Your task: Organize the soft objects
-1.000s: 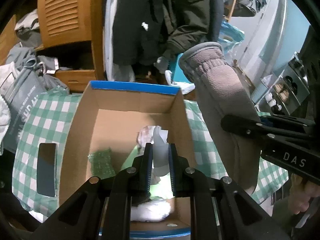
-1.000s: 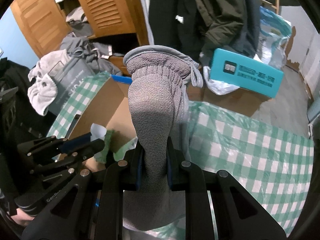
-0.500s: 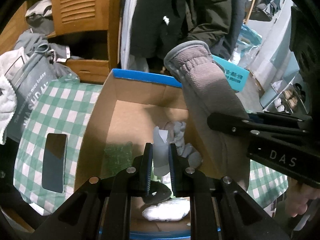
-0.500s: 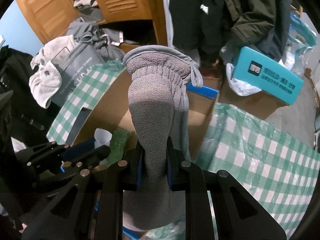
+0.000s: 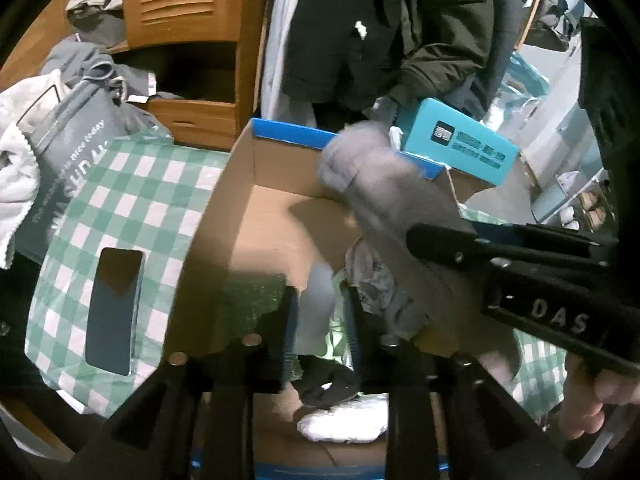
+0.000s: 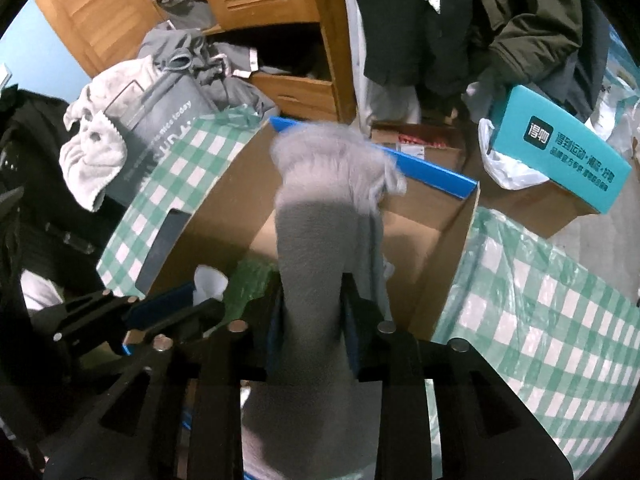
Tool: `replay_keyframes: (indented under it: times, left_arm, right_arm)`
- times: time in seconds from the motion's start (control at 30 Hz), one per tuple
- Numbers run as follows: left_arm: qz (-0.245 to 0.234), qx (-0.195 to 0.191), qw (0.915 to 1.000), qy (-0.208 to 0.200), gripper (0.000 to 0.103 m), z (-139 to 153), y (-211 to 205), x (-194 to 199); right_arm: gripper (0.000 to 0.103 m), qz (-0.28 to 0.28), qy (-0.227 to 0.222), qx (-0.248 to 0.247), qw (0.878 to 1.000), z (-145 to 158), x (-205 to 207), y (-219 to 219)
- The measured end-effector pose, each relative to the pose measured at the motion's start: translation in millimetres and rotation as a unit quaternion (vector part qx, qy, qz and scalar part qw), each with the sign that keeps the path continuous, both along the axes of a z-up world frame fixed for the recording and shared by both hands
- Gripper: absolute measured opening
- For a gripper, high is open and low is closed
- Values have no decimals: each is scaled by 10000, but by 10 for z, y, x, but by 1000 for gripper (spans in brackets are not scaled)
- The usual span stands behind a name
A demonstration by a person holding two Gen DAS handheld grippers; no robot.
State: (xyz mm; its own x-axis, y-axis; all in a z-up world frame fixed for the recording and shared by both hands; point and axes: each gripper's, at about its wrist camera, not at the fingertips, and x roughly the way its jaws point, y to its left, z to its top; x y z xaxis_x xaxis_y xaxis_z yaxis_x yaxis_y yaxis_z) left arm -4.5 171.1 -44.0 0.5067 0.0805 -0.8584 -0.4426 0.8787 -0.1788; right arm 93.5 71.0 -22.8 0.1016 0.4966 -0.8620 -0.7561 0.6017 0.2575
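Grey fleece mitten (image 6: 316,248) stands up between the 2 fingers of the right gripper (image 6: 312,320), its cuff blurred above the far blue edge of an open cardboard box (image 6: 432,248). The right jaws are opening; the mitten fills the gap between them and looks to touch both pads, though how firmly they press cannot be told. The left gripper (image 5: 320,320) points down into the same box, and its jaws are opening too, with a small pale grey cloth item (image 5: 318,304) upright between them; a narrow gap shows on its right side, so the pads no longer clamp it. Inside the box, the left wrist view shows what the other view mostly hides: a dark green sparkly patch (image 5: 252,296) at the left, crumpled grey fabric (image 5: 376,280) at the right, a dark item (image 5: 328,384) and a white padded bundle (image 5: 344,424) near the front wall. That view also shows the right gripper from the side, marked DAS, with a person's hand (image 5: 592,404) at its handle, and a dark phone (image 5: 114,308) lying flat on the green-and-white checked tablecloth (image 5: 132,200). The right wrist view shows the left gripper from the side at lower left, a wide stretch of tablecloth to the box's right, and a teal box (image 6: 560,152) resting on a brown carton beyond it.
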Motion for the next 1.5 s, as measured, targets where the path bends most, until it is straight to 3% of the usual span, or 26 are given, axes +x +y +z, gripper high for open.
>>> replay_keyframes:
  times: [0.2, 0.47, 0.53, 0.6, 0.83, 0.97, 1.07, 1.33, 1.5]
  left_arm:
    - [76, 80, 9999, -45, 48, 58, 21, -34]
    - [-76, 205, 9996, -164, 52, 240, -96, -87]
    - [-104, 242, 9995, -201, 55, 298, -133, -101]
    - [-131, 305, 9991, -270, 67, 362, -176, -116]
    - [-321, 519, 9971, -455, 68, 536, -360, -132]
    - [-420, 646, 9953, -586, 80, 624, -480, -129]
    - [-500, 770, 9936, -654, 80, 683, -558, -123]
    - [-575, 760, 9931, -682, 81, 757, -668, -131]
    - [-557, 812, 9926, -716, 89, 798, -717, -139]
  right_arm:
    - [49, -133, -16, 166, 9998, 89, 40, -59]
    - [62, -441, -208, 214, 9986, 292, 32, -324]
    - [62, -514, -249, 232, 9981, 347, 34, -397]
    - [62, -584, -279, 259, 9976, 412, 22, -476]
    - [64, -754, -520, 379, 9951, 630, -40, -727]
    - [65, -844, -563, 463, 9938, 701, -64, -866]
    - [65, -900, -603, 484, 9929, 721, -96, -1007]
    - [65, -1168, -708, 437, 9897, 772, -151, -1435]
    - [65, -1264, -810, 505, 9874, 825, -185, -1610]
